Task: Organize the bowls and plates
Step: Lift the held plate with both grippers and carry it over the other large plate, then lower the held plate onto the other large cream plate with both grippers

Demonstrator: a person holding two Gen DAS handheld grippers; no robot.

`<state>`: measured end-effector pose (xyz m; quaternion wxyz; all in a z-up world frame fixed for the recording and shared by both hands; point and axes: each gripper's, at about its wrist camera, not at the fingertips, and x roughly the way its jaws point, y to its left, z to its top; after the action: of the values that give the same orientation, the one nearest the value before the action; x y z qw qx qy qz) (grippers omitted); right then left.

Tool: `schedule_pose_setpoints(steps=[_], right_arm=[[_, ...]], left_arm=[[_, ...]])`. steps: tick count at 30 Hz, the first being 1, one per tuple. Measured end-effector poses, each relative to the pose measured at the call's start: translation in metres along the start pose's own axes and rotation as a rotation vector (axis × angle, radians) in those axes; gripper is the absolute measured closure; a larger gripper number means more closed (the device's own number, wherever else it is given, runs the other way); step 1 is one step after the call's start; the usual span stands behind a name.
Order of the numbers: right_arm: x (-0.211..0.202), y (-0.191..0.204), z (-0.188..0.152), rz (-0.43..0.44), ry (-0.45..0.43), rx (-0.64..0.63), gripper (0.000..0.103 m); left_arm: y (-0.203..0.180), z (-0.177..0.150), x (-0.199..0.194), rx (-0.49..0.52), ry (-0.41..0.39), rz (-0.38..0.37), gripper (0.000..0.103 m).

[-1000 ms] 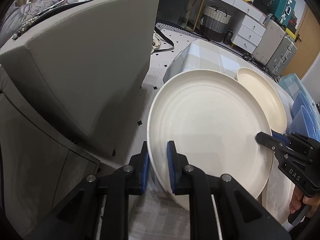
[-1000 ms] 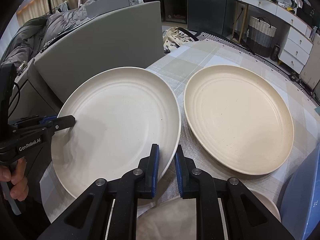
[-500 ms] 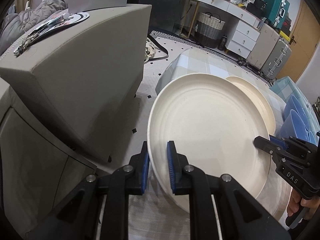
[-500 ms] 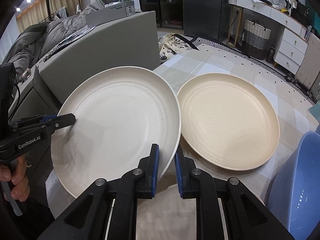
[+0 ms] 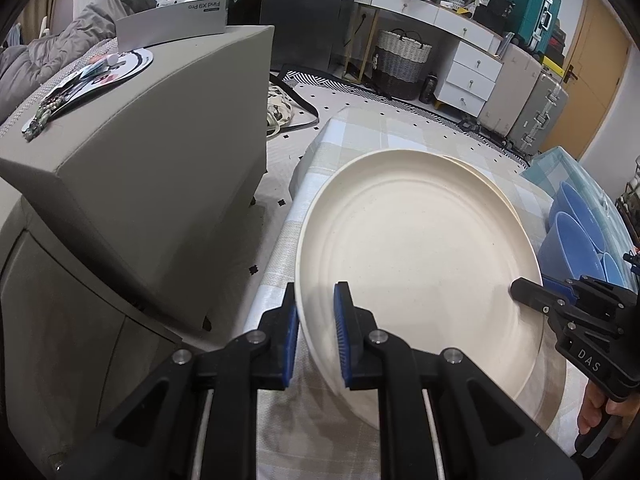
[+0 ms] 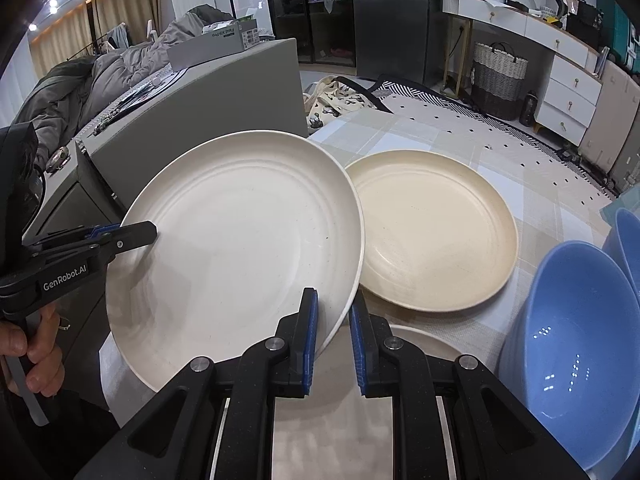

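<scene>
A large white plate [image 5: 416, 264] [image 6: 240, 248] hangs tilted above the table, held at two opposite rims. My left gripper [image 5: 316, 300] is shut on its near-left rim, and its tip shows in the right wrist view [image 6: 148, 234]. My right gripper [image 6: 334, 304] is shut on the other rim, and its tip shows in the left wrist view [image 5: 524, 292]. A cream plate [image 6: 436, 240] lies flat on the checked tablecloth just beyond; in the left wrist view only its edge [image 5: 480, 176] peeks out. Another pale plate [image 6: 420, 344] lies under the right gripper. Blue bowls [image 6: 576, 344] [image 5: 572, 232] stand at the right.
A grey upholstered block [image 5: 160, 140] stands close to the table's left edge, with a box and clutter on top. The checked tablecloth [image 5: 360, 140] ends near it. A pale blue bin [image 5: 560, 164] sits beyond the bowls. A person's hand [image 6: 36, 340] grips the left handle.
Both grippers have risen with the white plate between them. It has shifted toward the cream plate, whose left rim it now overlaps. The blue bowls have come further into view.
</scene>
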<state>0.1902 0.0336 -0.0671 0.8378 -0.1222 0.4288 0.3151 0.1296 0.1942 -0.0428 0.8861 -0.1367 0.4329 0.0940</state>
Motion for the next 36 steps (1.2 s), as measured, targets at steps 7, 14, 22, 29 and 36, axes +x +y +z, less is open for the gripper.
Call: schedule_pose_setpoints(steps=[7,14,22,29,36], right_arm=[[-0.014,-0.011,-0.016,-0.011,0.012,0.006,0.087],[-0.023,-0.019,-0.026,-0.018,0.021,0.013,0.086],[-0.034,-0.025,-0.041,-0.029,0.023,0.019,0.085],[-0.040,-0.033,-0.054,-0.042,0.034,0.032,0.085],[-0.048,-0.039,-0.064,-0.052,0.047,0.037,0.084]], left_arm=[[-0.014,-0.001,0.001,0.025,0.007,0.000,0.088],[-0.024,-0.001,0.003,0.049,0.008,-0.002,0.088],[-0.035,-0.004,0.005,0.068,0.018,-0.009,0.088],[-0.051,-0.008,0.008,0.099,0.033,-0.010,0.088],[-0.066,-0.013,0.009,0.120,0.044,-0.010,0.088]])
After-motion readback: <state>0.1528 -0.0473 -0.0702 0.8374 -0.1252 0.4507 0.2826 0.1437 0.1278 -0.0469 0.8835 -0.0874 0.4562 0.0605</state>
